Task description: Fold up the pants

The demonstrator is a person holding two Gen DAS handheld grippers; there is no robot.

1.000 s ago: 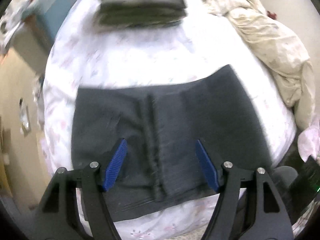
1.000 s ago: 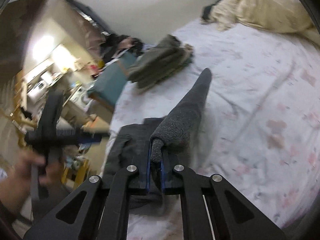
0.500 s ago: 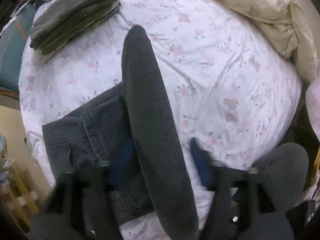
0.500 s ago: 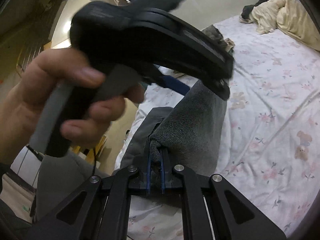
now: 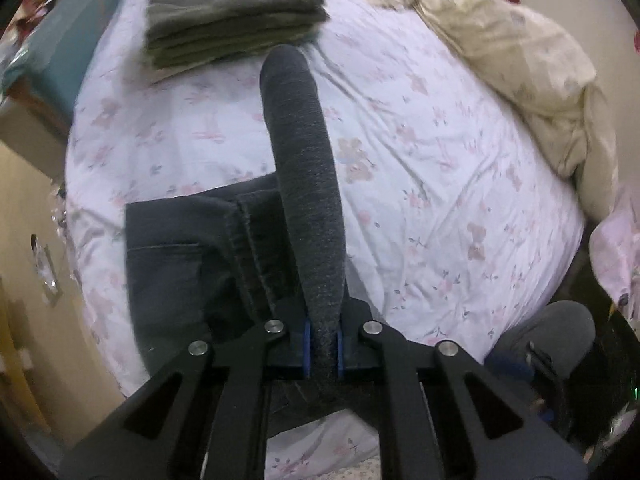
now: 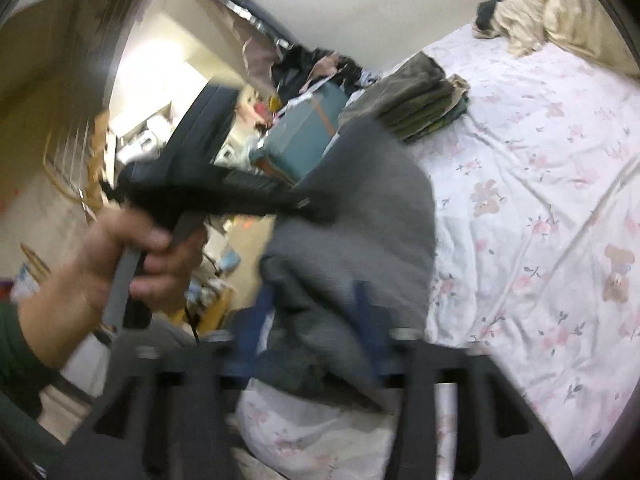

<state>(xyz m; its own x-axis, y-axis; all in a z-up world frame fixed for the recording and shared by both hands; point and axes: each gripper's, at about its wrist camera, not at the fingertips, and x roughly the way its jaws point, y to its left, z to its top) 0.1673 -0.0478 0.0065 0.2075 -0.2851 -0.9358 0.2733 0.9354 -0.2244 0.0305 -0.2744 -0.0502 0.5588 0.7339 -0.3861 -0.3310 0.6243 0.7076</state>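
pants [image 5: 304, 184] on the flowered bed [image 5: 440, 160], raised fold pinched by left gripper [image 5: 322, 346].
soft, heavy denim that sags; best held at the doubled edge. right gripper [image 6: 316, 320] is opening, cloth loose between its jaws.

L gripper [image 5: 321, 342] pitched steeply down, blue pads clamped tight on the pants fold [image 5: 308, 184] near the bed's front edge. L hand [image 6: 132, 264] wrapped round its grip, green sleeve at wrist. R gripper [image 6: 316, 320] nearly level, blurred, jaws opening w/ cloth loose between them.
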